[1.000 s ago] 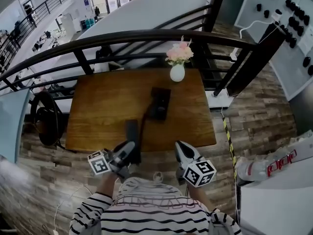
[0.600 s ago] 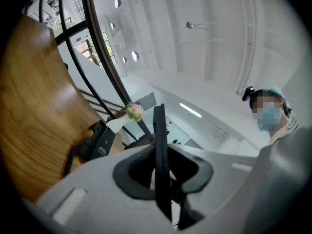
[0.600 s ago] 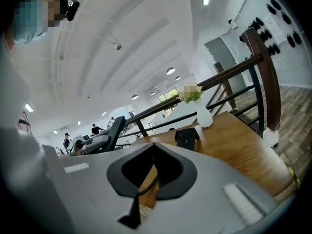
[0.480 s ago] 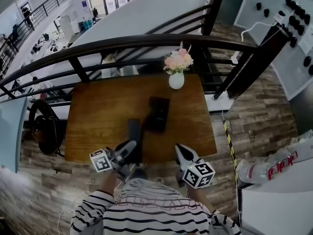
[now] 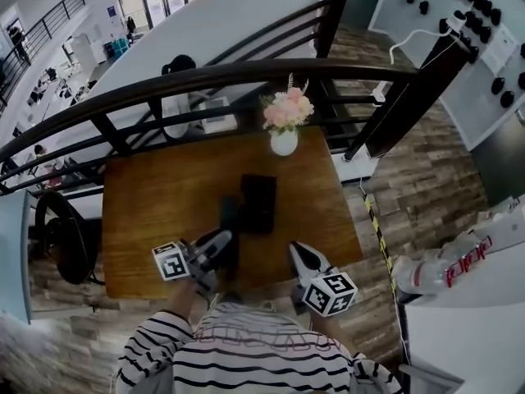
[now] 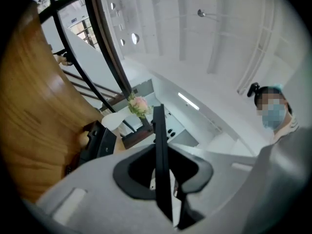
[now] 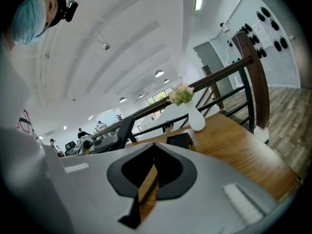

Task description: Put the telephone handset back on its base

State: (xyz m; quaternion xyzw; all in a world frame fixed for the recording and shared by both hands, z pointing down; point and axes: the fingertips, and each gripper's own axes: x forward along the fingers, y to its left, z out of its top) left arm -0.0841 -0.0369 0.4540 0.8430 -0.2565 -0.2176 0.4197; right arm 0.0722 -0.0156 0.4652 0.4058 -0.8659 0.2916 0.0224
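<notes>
Left gripper jaws on handset, long axis toward base; right gripper jaws together.

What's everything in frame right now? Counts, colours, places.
table: 1, brown wood, centre
telephone base: 1, black, mid-table
handset: 1, black, just left of base
vase: 1, white, far table edge
flowers: 1 bunch, pink, in vase
railing: 1, black, beyond table
chair: 1, black, left of table
left gripper: 1, grey, fingers shut on handset
right gripper: 1, grey, near table edge, fingers together, empty
</notes>
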